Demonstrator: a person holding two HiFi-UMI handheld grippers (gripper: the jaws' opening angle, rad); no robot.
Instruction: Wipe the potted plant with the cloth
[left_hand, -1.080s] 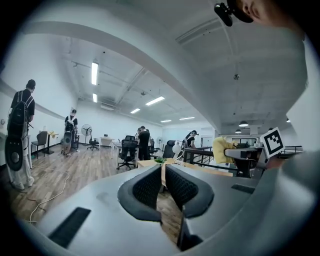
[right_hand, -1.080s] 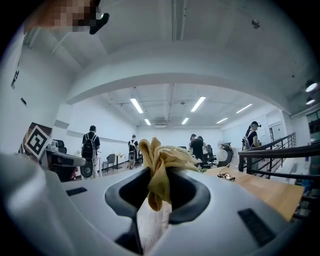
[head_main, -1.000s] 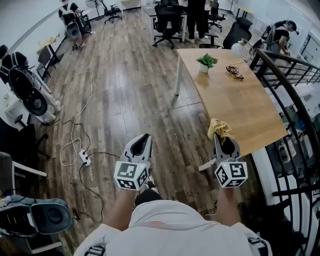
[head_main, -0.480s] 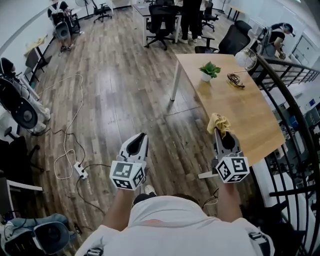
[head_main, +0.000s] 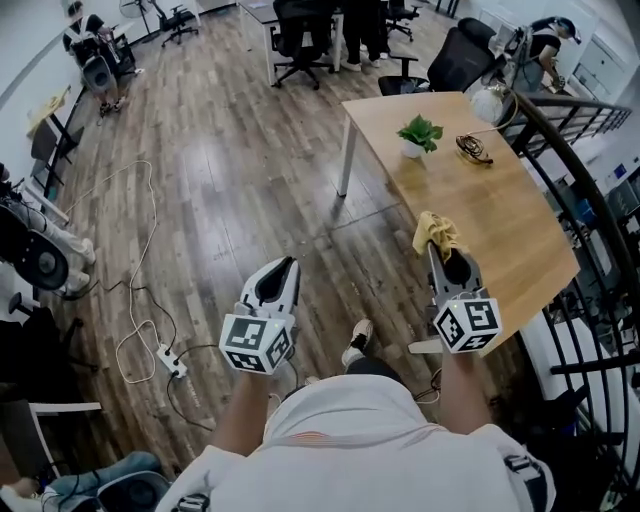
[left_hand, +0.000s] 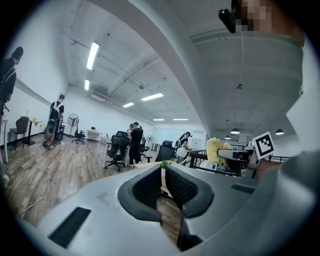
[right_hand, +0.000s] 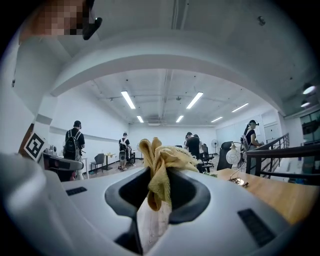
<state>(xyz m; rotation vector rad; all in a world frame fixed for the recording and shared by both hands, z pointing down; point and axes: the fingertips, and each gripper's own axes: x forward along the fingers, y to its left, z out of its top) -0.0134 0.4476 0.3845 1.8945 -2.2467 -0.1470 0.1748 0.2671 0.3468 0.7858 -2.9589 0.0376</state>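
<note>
A small green potted plant (head_main: 419, 134) in a white pot stands on the far part of a wooden table (head_main: 500, 225). My right gripper (head_main: 438, 243) hovers over the table's near left edge, shut on a crumpled yellow cloth (head_main: 436, 233); in the right gripper view the cloth (right_hand: 159, 168) bunches up out of the jaws of the right gripper (right_hand: 157, 187). Over the wooden floor to the table's left, my left gripper (head_main: 283, 266) is shut with nothing in it. In the left gripper view the left gripper (left_hand: 163, 176) has its jaws together and the plant (left_hand: 162, 170) peeks just above them.
A coiled cable (head_main: 472, 148) and a white lamp (head_main: 489, 103) sit on the table near the plant. A black railing (head_main: 590, 215) runs along the table's right. Office chairs (head_main: 301, 28) and people stand at the back. A white cord with a power strip (head_main: 166, 359) lies on the floor at left.
The person has walked forward: table and plant have come nearer and the floor has slid back. Both grippers kept their pose, the right still gripping the cloth.
</note>
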